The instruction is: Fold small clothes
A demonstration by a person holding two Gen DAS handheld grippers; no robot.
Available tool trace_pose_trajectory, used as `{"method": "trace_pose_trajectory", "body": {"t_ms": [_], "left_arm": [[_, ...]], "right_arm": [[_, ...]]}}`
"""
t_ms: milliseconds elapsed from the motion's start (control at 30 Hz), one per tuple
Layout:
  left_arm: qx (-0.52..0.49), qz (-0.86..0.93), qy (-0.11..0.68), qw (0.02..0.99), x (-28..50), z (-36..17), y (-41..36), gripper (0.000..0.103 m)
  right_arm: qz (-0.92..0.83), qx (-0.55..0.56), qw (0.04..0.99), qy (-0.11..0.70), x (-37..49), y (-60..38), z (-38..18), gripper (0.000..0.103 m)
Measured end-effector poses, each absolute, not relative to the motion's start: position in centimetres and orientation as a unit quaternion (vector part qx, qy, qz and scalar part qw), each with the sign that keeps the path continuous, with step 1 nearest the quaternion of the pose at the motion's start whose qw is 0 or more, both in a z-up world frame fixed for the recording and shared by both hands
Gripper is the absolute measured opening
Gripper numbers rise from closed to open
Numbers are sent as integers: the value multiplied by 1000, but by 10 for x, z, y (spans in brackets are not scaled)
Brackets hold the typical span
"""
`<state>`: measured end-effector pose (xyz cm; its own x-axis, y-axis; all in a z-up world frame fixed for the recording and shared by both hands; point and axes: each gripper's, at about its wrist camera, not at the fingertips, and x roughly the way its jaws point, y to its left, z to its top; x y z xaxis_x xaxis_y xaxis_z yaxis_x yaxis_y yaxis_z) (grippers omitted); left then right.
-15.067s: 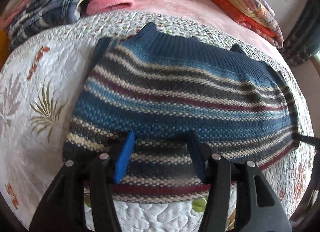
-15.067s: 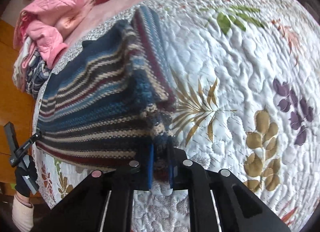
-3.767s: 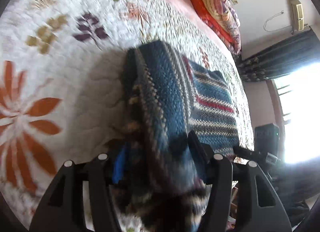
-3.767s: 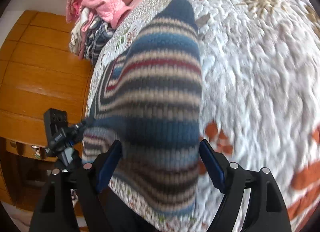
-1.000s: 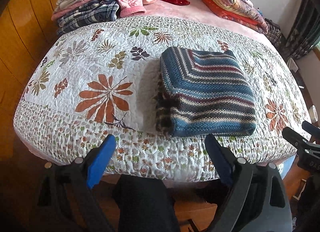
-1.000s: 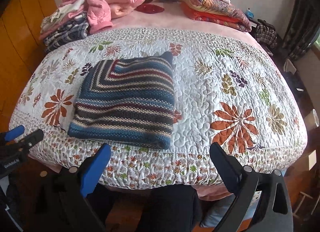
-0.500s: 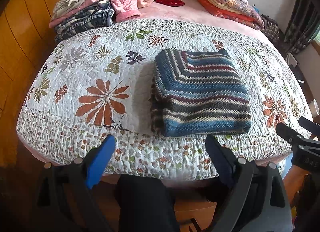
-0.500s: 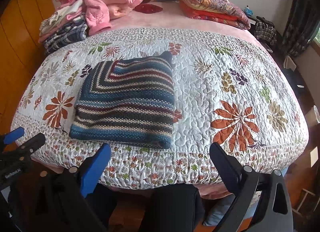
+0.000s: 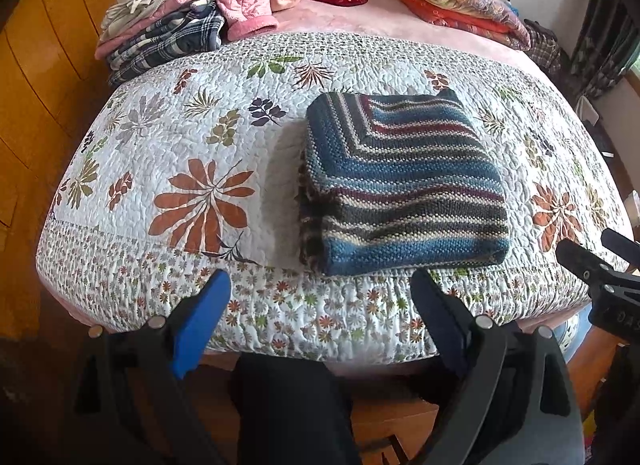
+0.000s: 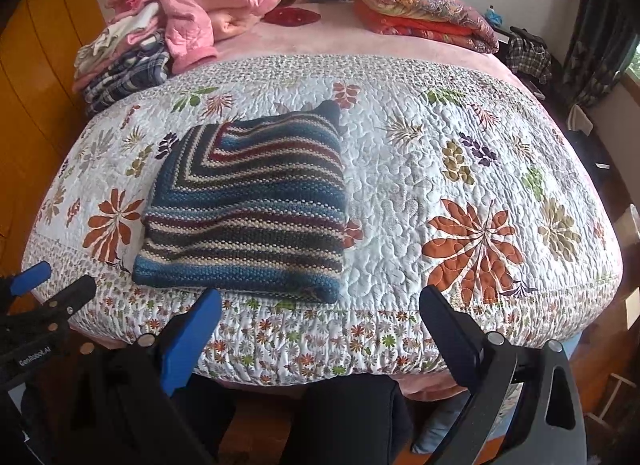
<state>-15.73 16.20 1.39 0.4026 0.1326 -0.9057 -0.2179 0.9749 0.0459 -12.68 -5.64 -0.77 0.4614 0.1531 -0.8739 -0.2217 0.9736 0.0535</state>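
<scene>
A striped knit sweater [image 9: 400, 189] in blue, cream and maroon lies folded into a thick rectangle near the front edge of the floral quilt [image 9: 192, 153]. It also shows in the right wrist view, sweater [image 10: 248, 205]. My left gripper [image 9: 320, 301] is open, held off the bed's front edge just below the sweater, with nothing between its fingers. My right gripper [image 10: 320, 317] is open too, off the front edge, below the sweater's right side. Each gripper's tip shows at the edge of the other's view. Neither touches the sweater.
A pile of pink and plaid clothes [image 9: 192, 13] sits at the back left of the bed. Folded patterned quilts [image 10: 420, 9] lie at the back right. A person's dark trouser legs [image 9: 288, 413] stand against the bed's front. A wooden wall [image 9: 40, 65] runs along the left.
Both grippers have drifted slightly closer to the bed over the last second. The folded sweater has stayed in place, released and lying flat.
</scene>
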Motion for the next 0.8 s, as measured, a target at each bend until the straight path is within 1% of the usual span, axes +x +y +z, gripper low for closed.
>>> {"method": "trace_pose_trajectory", "body": {"t_ms": [800], "left_arm": [[-42,107,539,835,-154,9,160,90]], "right_arm": [[97,-32,854,511,-124,-58,-14,99]]}}
